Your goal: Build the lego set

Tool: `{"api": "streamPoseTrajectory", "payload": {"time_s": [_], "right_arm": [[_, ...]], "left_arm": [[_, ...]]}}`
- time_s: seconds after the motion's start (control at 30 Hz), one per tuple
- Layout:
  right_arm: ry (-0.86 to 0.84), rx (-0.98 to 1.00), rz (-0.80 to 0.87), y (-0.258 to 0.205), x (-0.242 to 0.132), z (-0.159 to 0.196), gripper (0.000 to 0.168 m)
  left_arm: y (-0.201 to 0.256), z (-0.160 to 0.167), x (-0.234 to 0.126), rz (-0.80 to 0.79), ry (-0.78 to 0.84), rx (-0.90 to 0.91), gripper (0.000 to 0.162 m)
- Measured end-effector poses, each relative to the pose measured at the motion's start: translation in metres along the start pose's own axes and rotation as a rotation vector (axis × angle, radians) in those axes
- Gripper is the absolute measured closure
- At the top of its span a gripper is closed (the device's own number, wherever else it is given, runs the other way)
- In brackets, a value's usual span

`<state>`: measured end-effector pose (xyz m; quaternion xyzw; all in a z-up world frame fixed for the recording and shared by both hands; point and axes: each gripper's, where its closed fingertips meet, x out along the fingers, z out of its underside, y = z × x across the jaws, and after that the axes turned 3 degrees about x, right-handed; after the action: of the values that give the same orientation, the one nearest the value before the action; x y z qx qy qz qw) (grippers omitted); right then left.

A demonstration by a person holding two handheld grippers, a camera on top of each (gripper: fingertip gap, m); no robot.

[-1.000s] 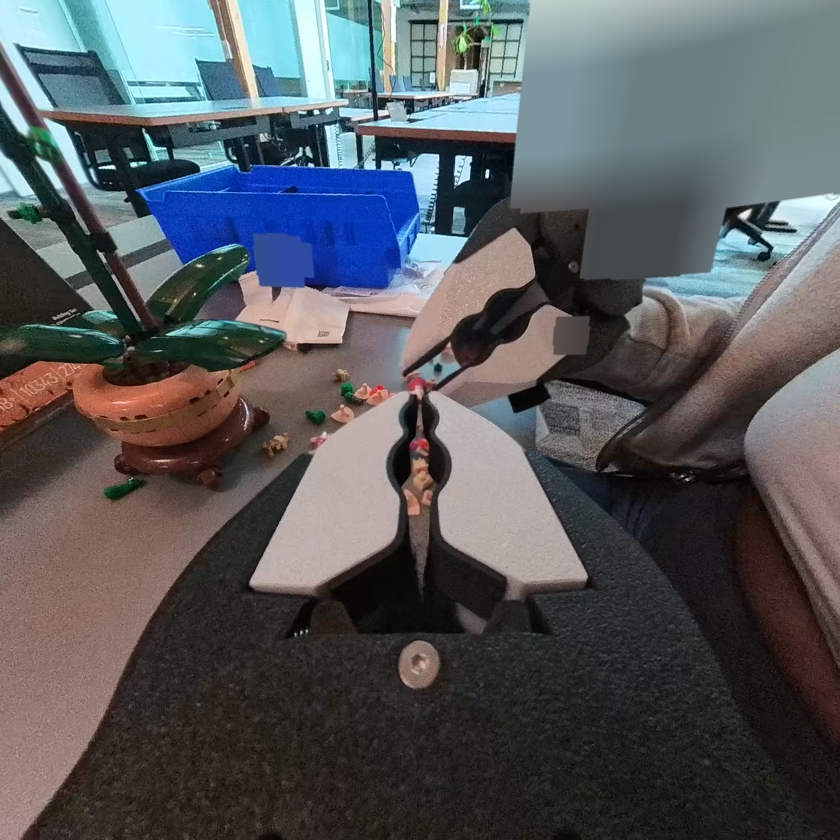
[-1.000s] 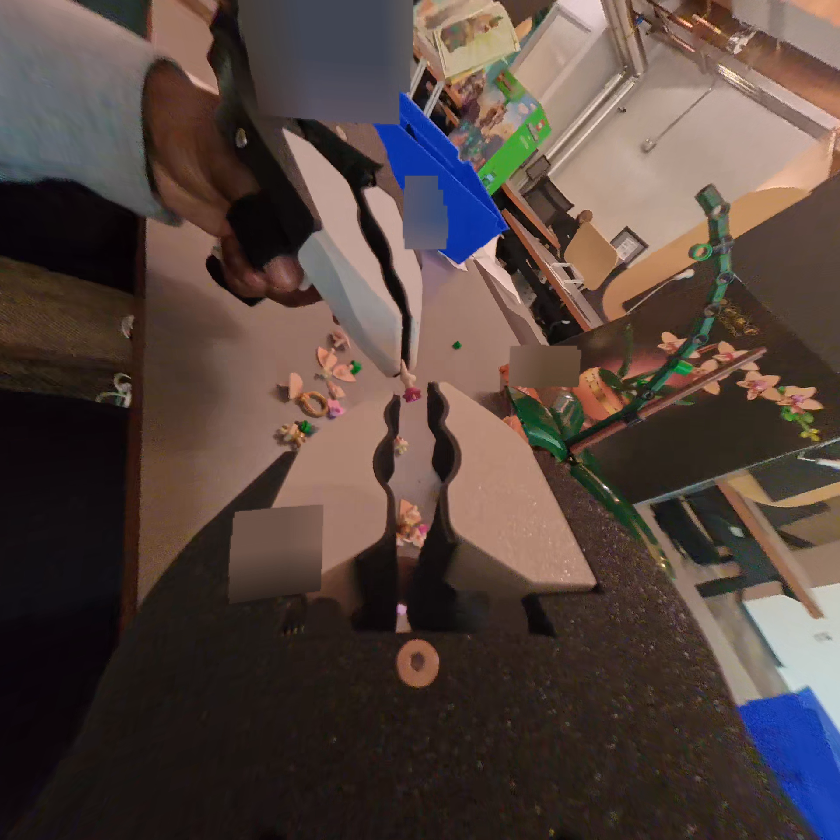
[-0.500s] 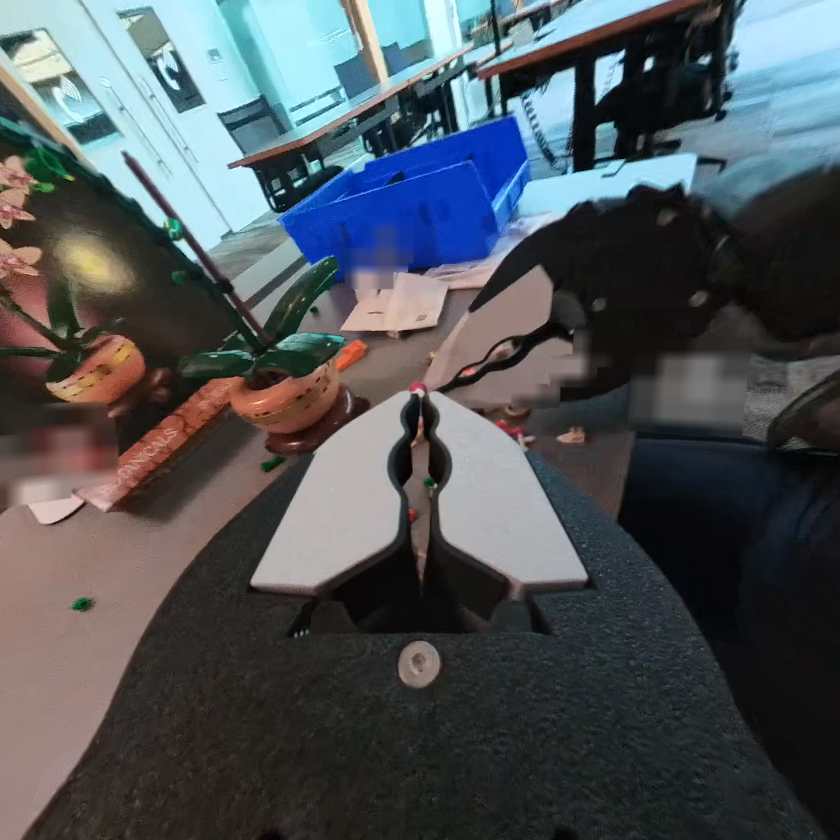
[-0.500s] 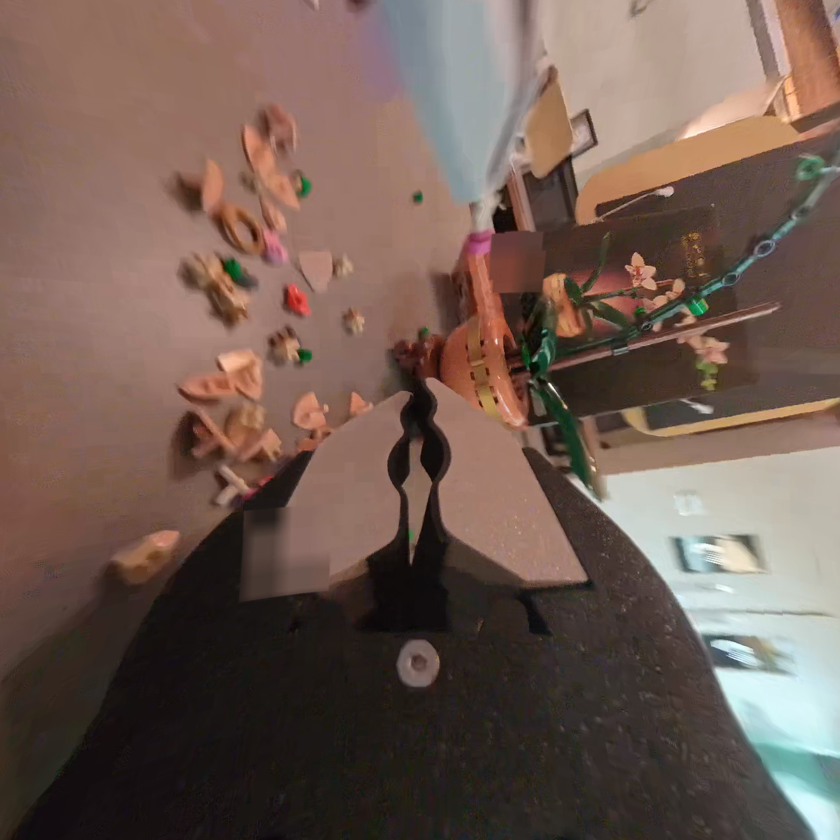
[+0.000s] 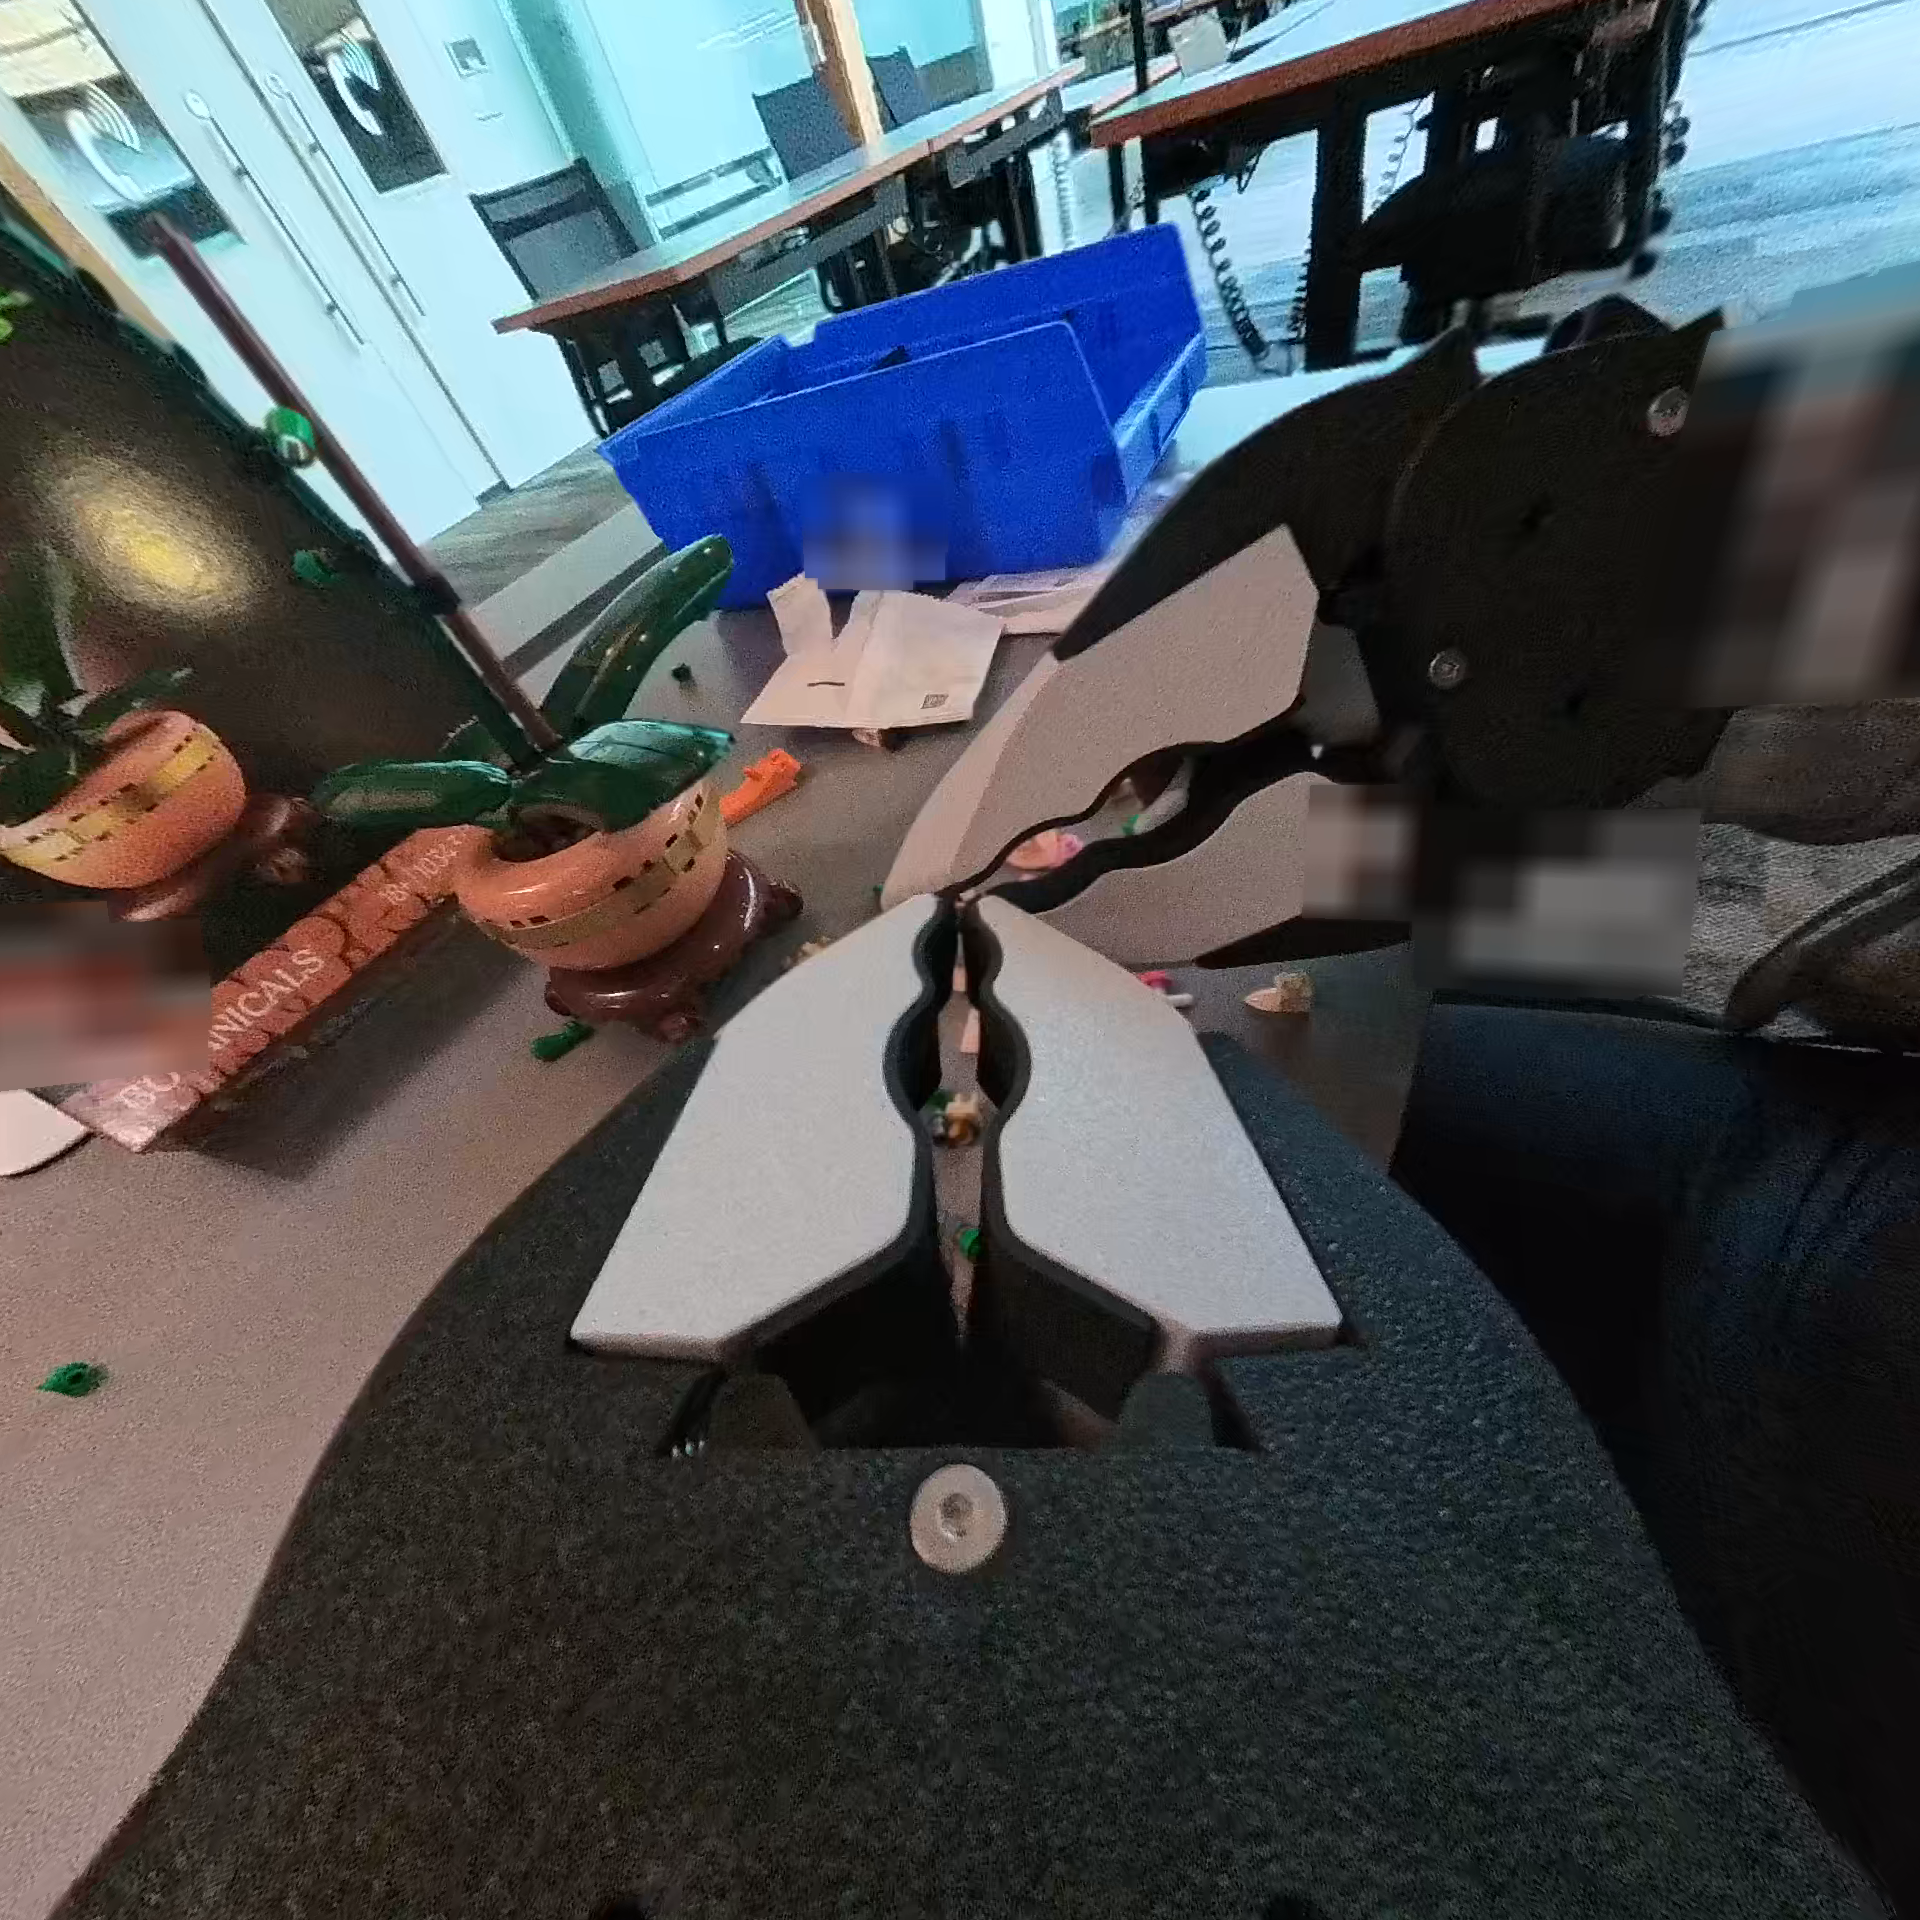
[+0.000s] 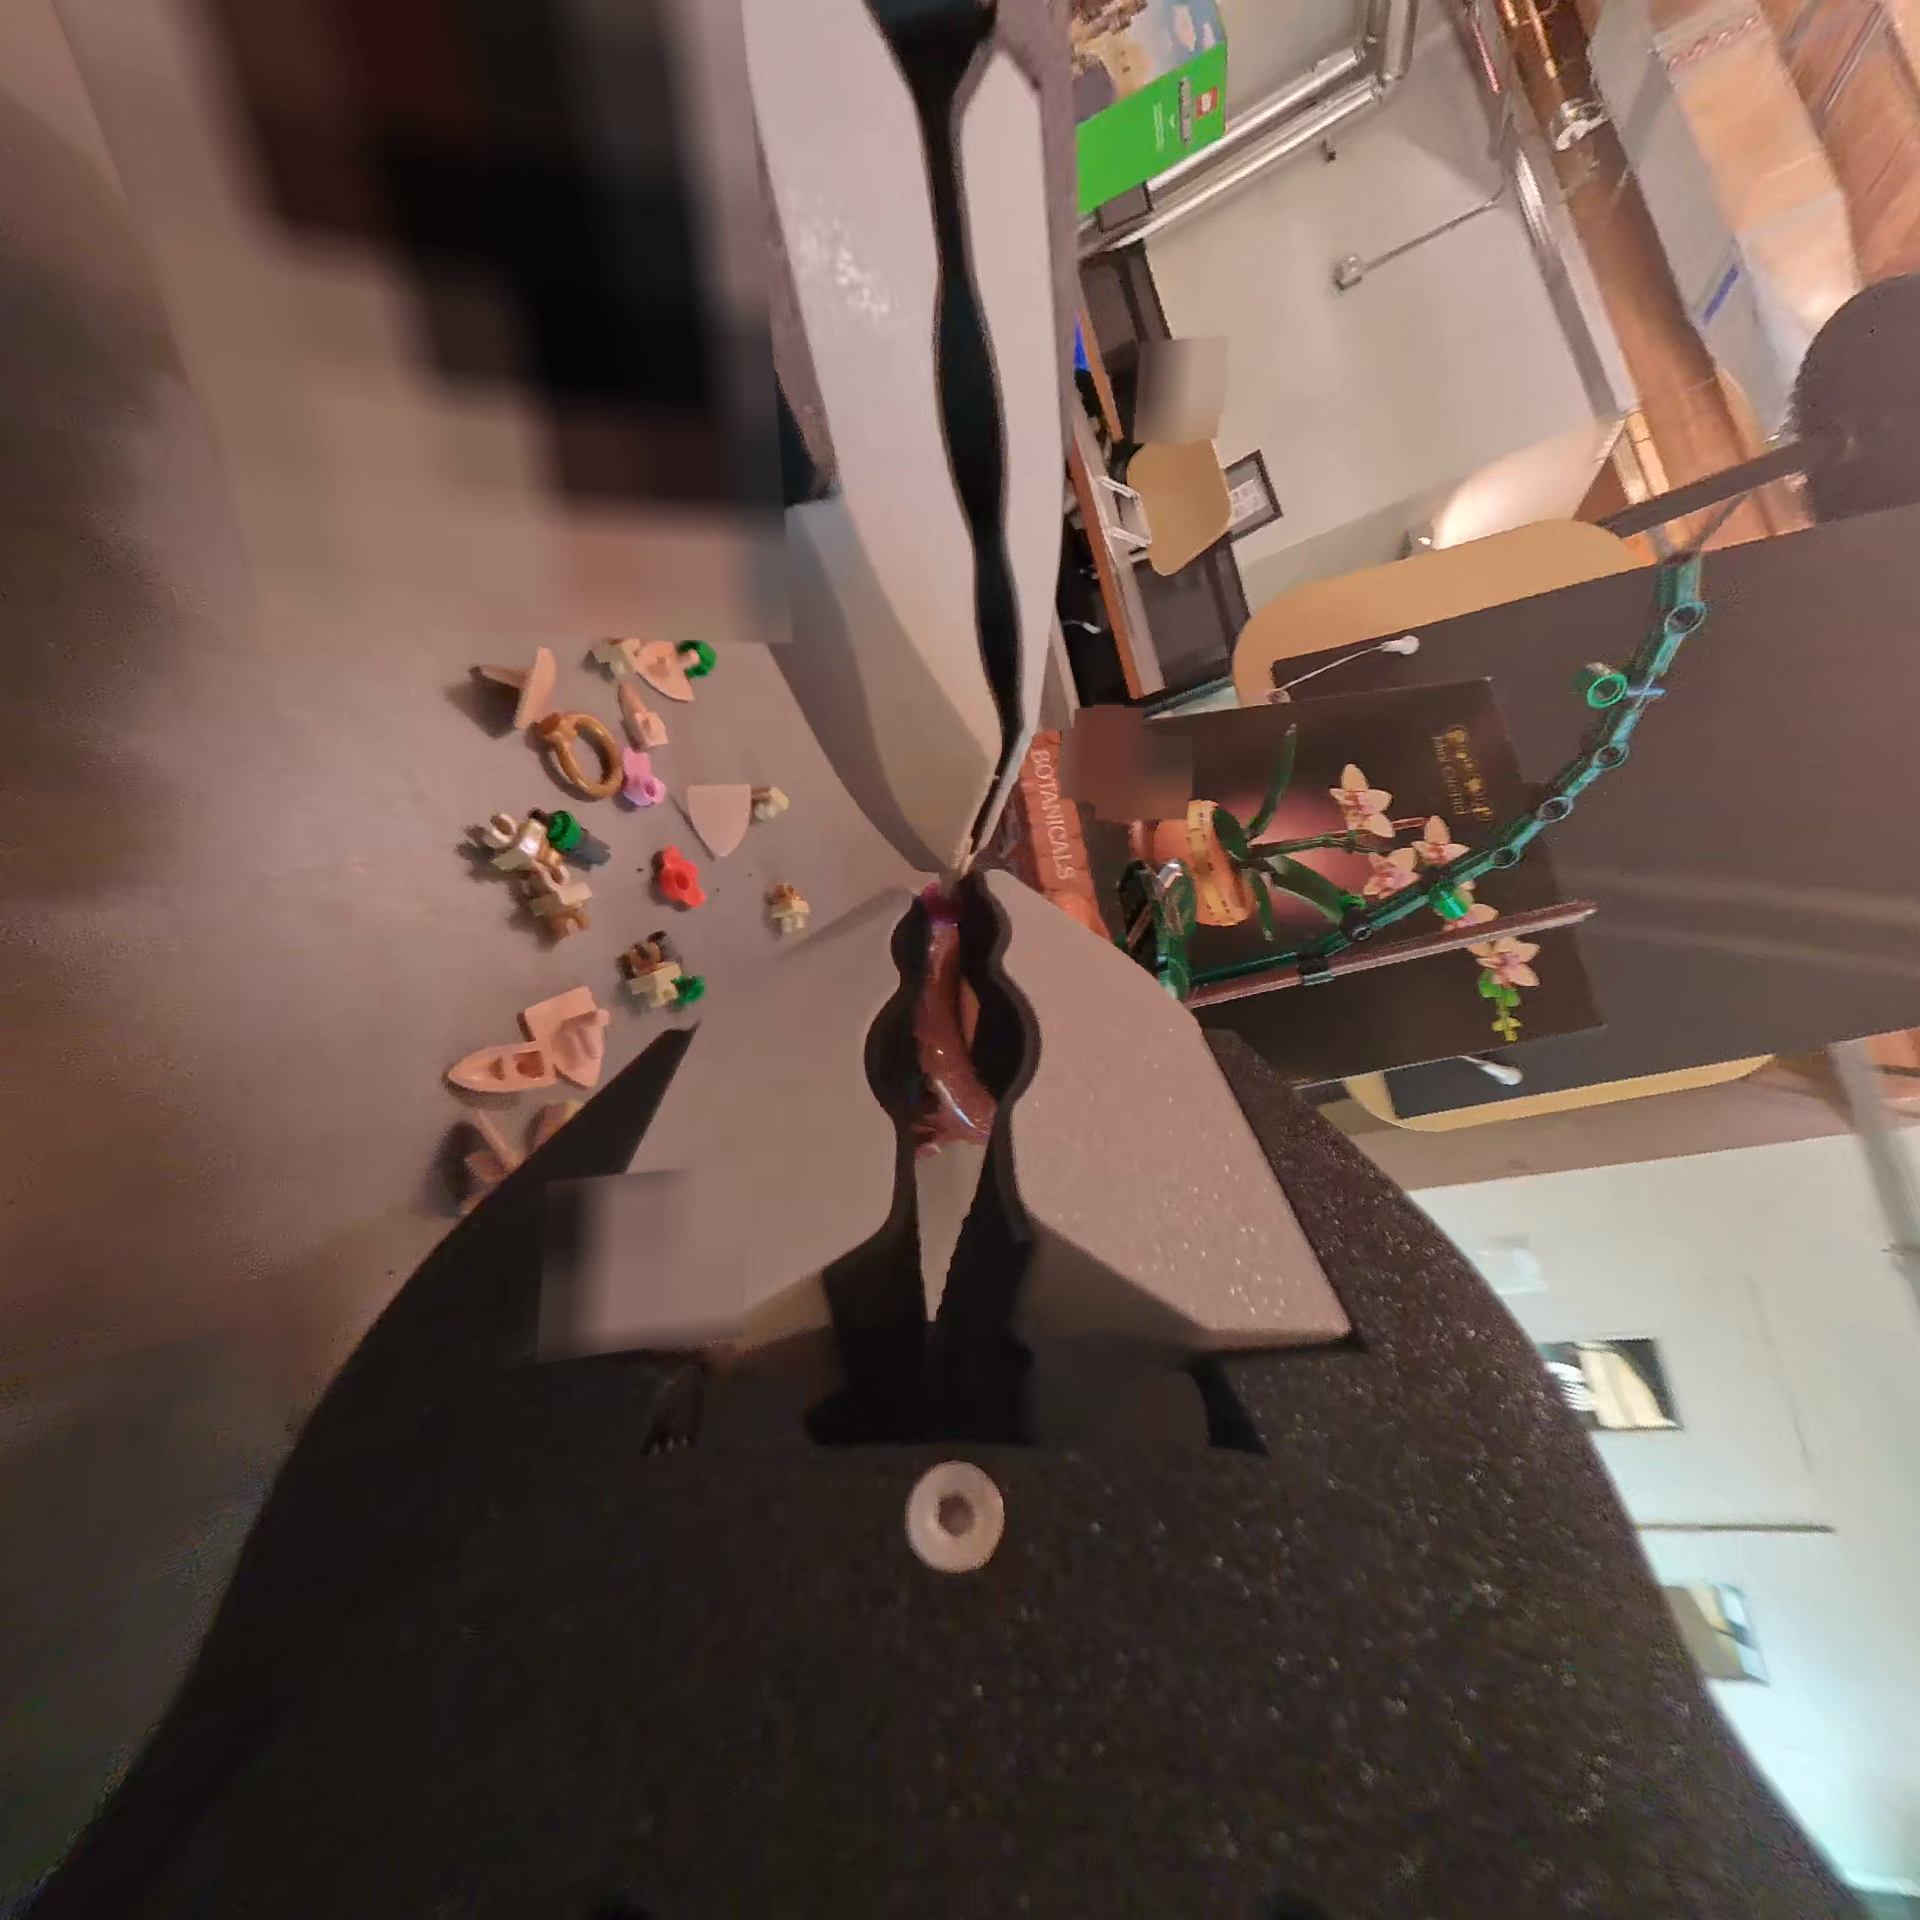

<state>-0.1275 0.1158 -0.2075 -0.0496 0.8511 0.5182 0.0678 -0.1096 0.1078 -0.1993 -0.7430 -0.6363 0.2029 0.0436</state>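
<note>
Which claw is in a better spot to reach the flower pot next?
Left, probably. In its own view the flower pot stands just left of the left gripper, with nothing between. The right gripper comes in from the opposite side, tip to tip with it.

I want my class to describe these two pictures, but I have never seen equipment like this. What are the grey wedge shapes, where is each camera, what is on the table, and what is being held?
A person holds two hand tools. Each is a gripper with two grey jaws and a camera looking forward along them. One picture is taken from the left gripper and the other from the right gripper. Each picture also shows the other tool, meeting it tip to tip. The grey table holds a half-built brick plant in a pot, a blue bin, the set's dark box and loose small pieces. Both pairs of jaws are shut. A tiny pink piece sits at the right gripper's tips. Whether the left gripper grips it too is too small to tell.
</note>
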Motion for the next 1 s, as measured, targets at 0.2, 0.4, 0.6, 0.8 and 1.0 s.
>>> {"api": "streamPoseTrajectory", "payload": {"time_s": [0.2, 0.4, 0.6, 0.8, 1.0], "right_arm": [[-0.264, -0.07, -0.019, -0.002, 0.009, 0.054, 0.163], [-0.053, 0.161, -0.003, 0.019, -0.009, 0.023, 0.164], [-0.114, -0.025, 0.022, 0.008, -0.006, 0.022, 0.164], [-0.057, -0.14, 0.056, 0.011, -0.013, 0.007, 0.163], [0.026, -0.239, 0.013, 0.006, -0.022, -0.001, 0.163]], "left_arm": [[0.005, -0.035, -0.018, -0.009, 0.149, -0.007, 0.162], [-0.022, 0.0, -0.012, -0.045, 0.029, -0.059, 0.162], [0.0, 0.005, 0.009, 0.012, -0.028, -0.013, 0.13], [0.007, -0.008, 0.013, 0.109, -0.001, -0.043, 0.141], [0.014, -0.009, 0.01, 0.178, 0.006, -0.03, 0.144]]}}
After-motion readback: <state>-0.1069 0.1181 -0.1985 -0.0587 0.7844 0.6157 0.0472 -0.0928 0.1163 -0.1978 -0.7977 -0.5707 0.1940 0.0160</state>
